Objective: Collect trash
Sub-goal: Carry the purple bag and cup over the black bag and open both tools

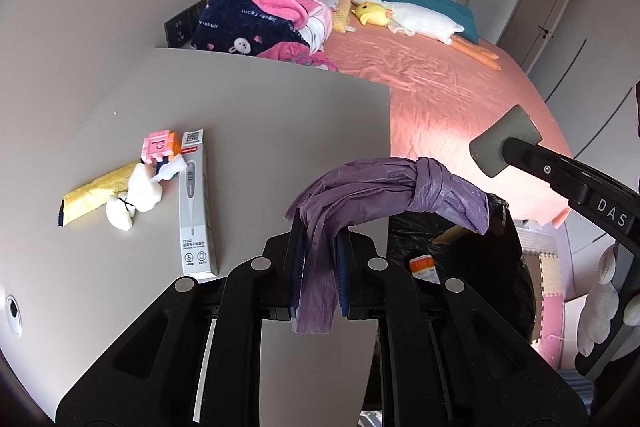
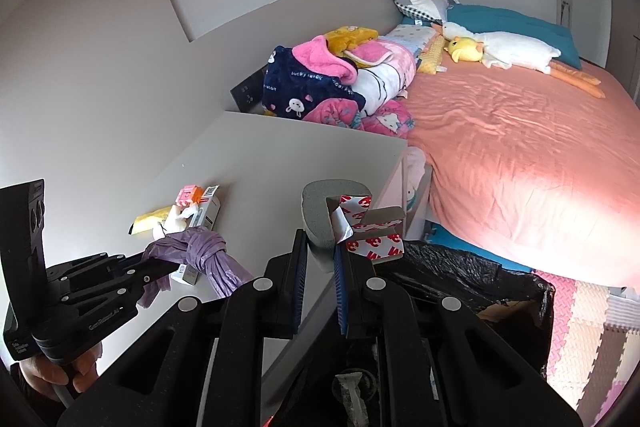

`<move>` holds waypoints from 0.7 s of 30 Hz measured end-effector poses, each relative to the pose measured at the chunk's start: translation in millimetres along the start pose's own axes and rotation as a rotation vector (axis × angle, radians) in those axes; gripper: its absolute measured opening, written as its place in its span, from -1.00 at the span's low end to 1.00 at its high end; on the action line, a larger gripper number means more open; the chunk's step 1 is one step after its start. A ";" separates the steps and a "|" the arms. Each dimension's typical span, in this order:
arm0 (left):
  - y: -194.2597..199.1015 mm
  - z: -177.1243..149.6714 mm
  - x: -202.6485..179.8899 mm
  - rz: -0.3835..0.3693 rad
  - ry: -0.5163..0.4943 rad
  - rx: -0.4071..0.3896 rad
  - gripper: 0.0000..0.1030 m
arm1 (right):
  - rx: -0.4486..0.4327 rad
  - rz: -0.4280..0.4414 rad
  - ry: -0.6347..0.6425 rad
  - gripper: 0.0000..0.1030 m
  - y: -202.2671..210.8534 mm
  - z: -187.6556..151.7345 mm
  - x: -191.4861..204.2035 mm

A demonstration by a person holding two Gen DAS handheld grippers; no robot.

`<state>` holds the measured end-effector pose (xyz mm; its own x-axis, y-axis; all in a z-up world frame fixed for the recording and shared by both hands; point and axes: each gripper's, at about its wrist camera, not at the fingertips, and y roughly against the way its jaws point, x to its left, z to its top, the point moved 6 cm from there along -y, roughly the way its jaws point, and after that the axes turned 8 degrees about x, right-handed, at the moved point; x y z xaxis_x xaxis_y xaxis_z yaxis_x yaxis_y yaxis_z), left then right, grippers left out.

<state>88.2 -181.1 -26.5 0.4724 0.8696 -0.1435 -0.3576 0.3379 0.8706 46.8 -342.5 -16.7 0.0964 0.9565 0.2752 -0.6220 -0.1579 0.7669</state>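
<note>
I'm holding the knotted purple bag [image 1: 384,187] clamped in the left gripper [image 1: 320,251], over the table edge. The right gripper [image 2: 322,247] is squeezing a grey foam scrap [image 2: 320,211] w/ tape backing. I'm carrying both over the black-lined bin [image 2: 460,275] & letting go only once fully above its opening.

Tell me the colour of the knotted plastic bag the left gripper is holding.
The knotted plastic bag is pale purple, clearest in the left wrist view.
</note>
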 end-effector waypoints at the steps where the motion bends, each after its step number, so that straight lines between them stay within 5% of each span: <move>1: -0.7 0.8 -3.0 -0.004 -0.005 0.000 -0.74 | -0.003 -0.002 -0.004 -0.72 1.7 -0.3 -2.4; 21: -24.0 7.7 -72.6 -0.075 -0.143 0.044 -0.74 | -0.053 -0.068 -0.128 -0.72 37.7 -12.3 -67.2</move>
<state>68.7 -255.1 -33.4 0.6076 0.7812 -0.1430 -0.2828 0.3811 0.8802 7.3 -409.7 -13.4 0.2362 0.9250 0.2978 -0.6502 -0.0773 0.7558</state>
